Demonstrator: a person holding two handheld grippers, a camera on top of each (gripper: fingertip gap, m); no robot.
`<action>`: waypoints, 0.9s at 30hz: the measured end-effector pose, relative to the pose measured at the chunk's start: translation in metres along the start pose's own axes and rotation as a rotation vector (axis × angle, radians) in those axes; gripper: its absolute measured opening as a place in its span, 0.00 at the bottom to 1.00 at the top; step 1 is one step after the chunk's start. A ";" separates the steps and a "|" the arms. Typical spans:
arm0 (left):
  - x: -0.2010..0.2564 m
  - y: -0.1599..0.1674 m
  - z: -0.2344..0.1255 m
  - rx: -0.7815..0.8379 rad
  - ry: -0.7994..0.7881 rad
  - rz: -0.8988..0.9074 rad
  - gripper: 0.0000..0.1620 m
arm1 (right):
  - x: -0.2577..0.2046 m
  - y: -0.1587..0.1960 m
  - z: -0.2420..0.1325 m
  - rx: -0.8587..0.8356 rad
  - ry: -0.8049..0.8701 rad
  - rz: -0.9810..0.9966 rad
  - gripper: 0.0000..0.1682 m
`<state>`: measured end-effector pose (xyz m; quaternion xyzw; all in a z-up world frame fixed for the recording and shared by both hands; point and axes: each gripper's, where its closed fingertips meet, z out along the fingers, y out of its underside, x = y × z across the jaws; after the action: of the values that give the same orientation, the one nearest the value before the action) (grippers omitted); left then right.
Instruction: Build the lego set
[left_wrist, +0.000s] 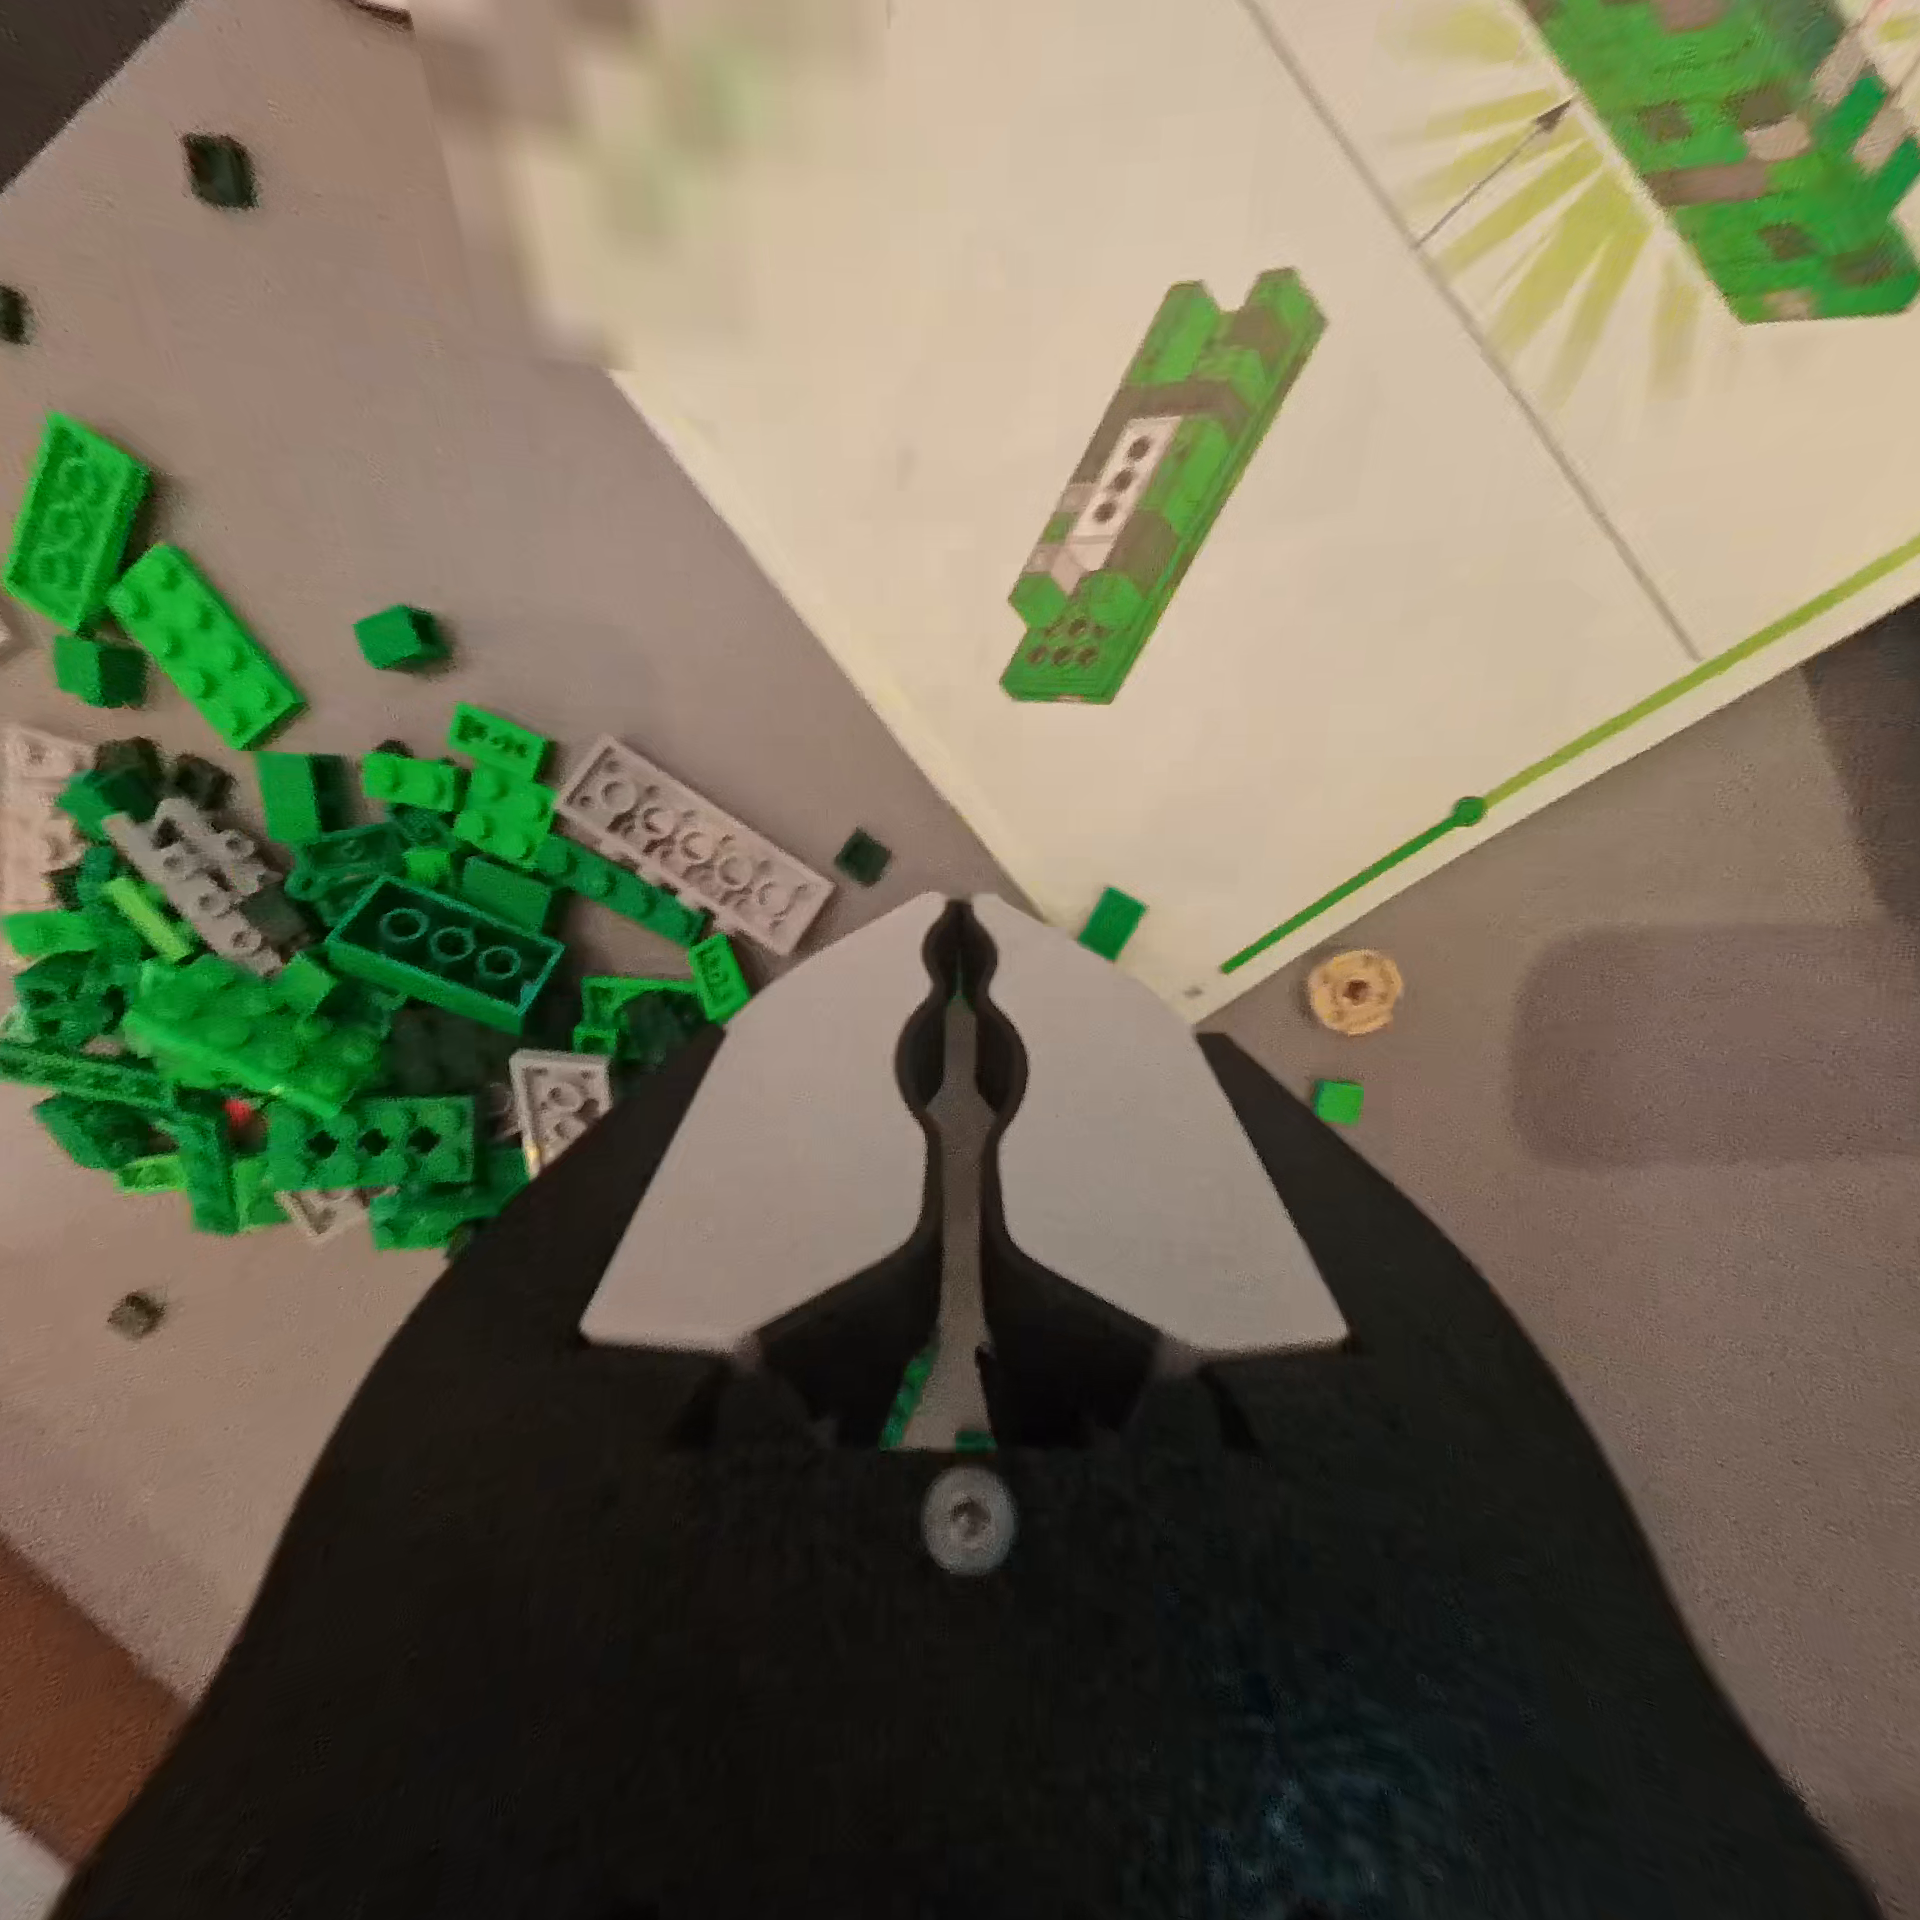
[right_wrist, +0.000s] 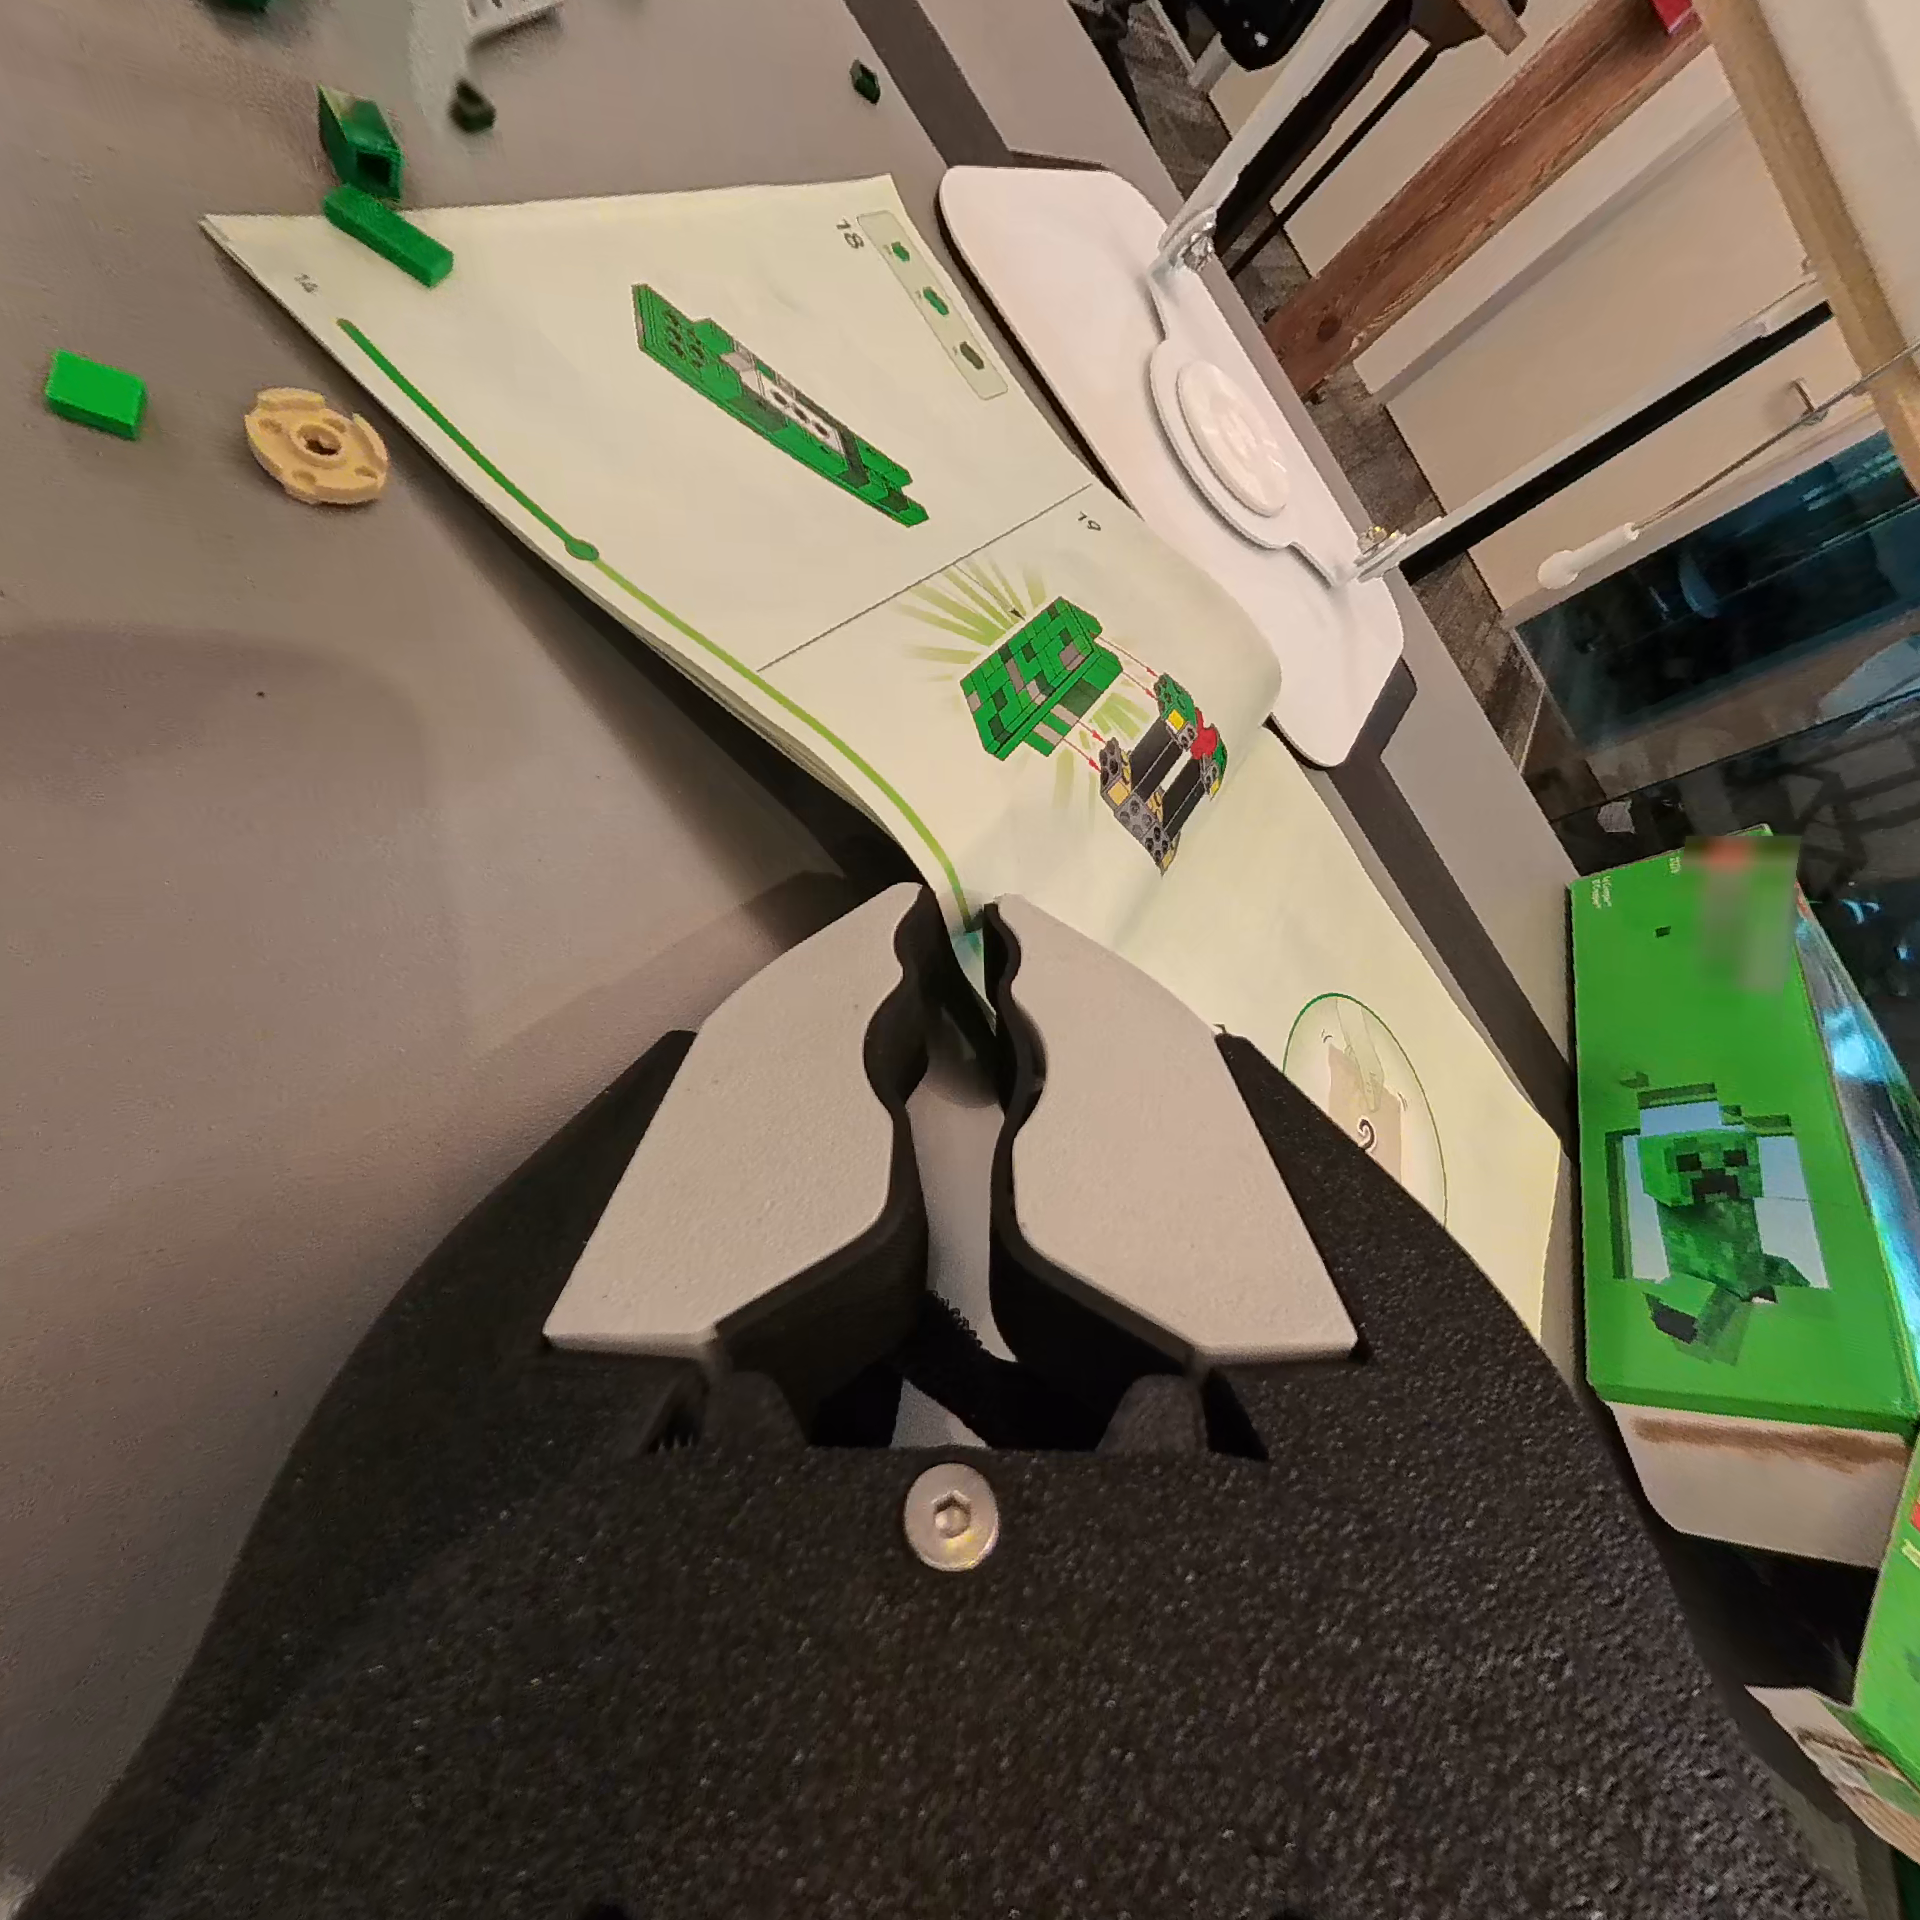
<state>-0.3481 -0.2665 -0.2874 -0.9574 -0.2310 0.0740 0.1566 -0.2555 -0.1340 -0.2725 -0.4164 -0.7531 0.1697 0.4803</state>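
In the left wrist view a pile of green, dark green and grey lego bricks (left_wrist: 312, 987) lies on the grey table left of my left gripper (left_wrist: 958, 920). Its jaws are together; a thin sliver of green shows in the gap, and I cannot tell if it is held. The open instruction booklet (left_wrist: 1039, 208) lies ahead of it. In the right wrist view my right gripper (right_wrist: 961, 925) is shut on the near edge of a booklet page (right_wrist: 727, 520), which curls up off the table into the jaws.
A tan round piece (left_wrist: 1354, 992) (right_wrist: 317, 445) and small green tiles (left_wrist: 1337, 1101) (right_wrist: 96, 393) lie near the booklet. A long green piece (right_wrist: 387, 234) rests on its far corner. A white pad (right_wrist: 1091, 312) and the green set box (right_wrist: 1725, 1143) sit to the right. The left gripper's tips are roughly 15 cm from the right gripper's. My left gripper's tips are some 7 cm from the tan round piece (right_wrist: 317, 445). It turns up in the left wrist view (left_wrist: 1340, 991) as well.
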 end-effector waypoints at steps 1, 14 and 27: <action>-0.007 0.002 -0.001 -0.014 -0.044 0.001 0.00 | 0.000 0.000 0.000 0.000 0.000 0.000 0.04; -0.010 0.005 0.001 -0.066 -0.075 0.021 0.00 | 0.000 0.000 0.000 0.000 -0.002 0.001 0.04; 0.012 0.003 0.001 -0.045 0.031 0.028 0.00 | 0.000 0.000 0.000 0.000 -0.003 0.002 0.04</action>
<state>-0.3365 -0.2632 -0.2901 -0.9648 -0.2170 0.0563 0.1375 -0.2558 -0.1342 -0.2729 -0.4169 -0.7533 0.1708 0.4792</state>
